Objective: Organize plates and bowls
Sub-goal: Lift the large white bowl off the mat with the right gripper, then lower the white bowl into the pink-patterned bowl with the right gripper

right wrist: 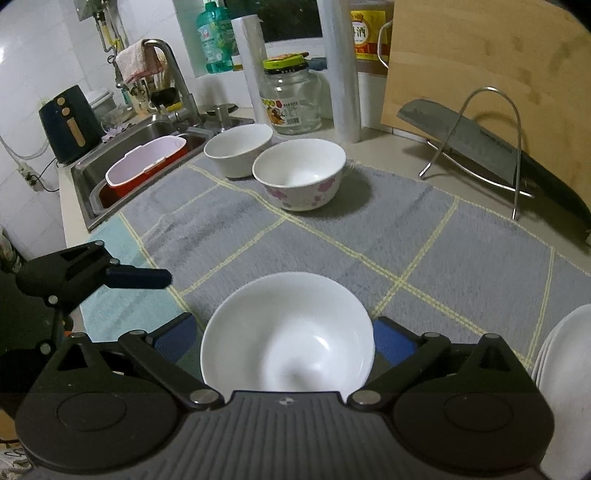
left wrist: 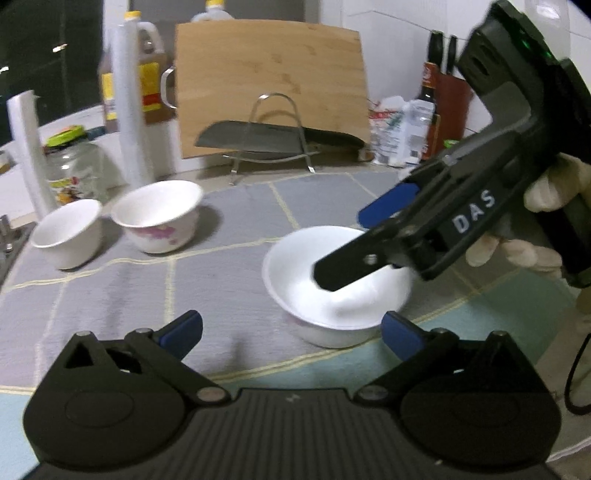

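Right gripper: we see its jaws spread wide on either side of the white bowl, which sits on the grey mat; contact not confirmed. Left gripper: jaws wide open, empty, near the bowl. Risk: smooth rounded wall may squirt out on closing. Flowered bowl stands well beyond the white bowl.

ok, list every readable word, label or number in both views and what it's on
"DAS": white letters on the black body of the right gripper, seen in the left wrist view.
Yellow label on the brown oil bottle: large characters, too blurred to read.
Label with barcode on the clear glass jar with the green lid: too small.
Green plastic bottle label: too blurred.
Dark red-labelled bottle: unreadable.
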A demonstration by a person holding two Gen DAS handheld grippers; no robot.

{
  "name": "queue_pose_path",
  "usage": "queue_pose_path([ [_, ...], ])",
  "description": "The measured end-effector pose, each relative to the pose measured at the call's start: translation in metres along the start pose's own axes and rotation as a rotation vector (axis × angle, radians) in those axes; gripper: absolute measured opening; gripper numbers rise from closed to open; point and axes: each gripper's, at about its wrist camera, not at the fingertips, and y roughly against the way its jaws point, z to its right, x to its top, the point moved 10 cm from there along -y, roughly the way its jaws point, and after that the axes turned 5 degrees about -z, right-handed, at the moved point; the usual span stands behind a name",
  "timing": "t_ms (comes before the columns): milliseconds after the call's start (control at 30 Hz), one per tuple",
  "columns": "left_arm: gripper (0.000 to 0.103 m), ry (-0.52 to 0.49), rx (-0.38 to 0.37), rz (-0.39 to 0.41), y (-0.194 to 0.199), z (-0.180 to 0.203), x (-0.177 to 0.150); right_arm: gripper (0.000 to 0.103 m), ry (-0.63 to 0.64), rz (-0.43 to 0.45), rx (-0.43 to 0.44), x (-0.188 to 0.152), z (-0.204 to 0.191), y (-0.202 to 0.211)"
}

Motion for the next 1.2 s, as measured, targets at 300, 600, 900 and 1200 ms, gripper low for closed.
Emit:
queue_pose_path([
  [300, 0.102, 0.074, 0.112, -0.005, -0.002, -0.051, 0.001, 0.103, 0.016, 0.018, -0.010, 0.014, -0.005, -0.003],
  [600, 0.102, 0.118, 0.155, -0.001, -0.024, -0.091, 0.010, 0.103, 0.027, 0.025, -0.059, 0.036, -0.004, -0.015],
  [900, 0.102, 0.093, 0.156, -0.002, -0.052, -0.116, 0.023, 0.103, 0.039, 0.018, -0.120, 0.059, 0.011, -0.031],
  [1200, 0.102, 0.105, 0.133, -0.013, -0.083, -0.128, 0.031, 0.103, 0.052, -0.023, -0.134, 0.077, 0.024, -0.054],
])
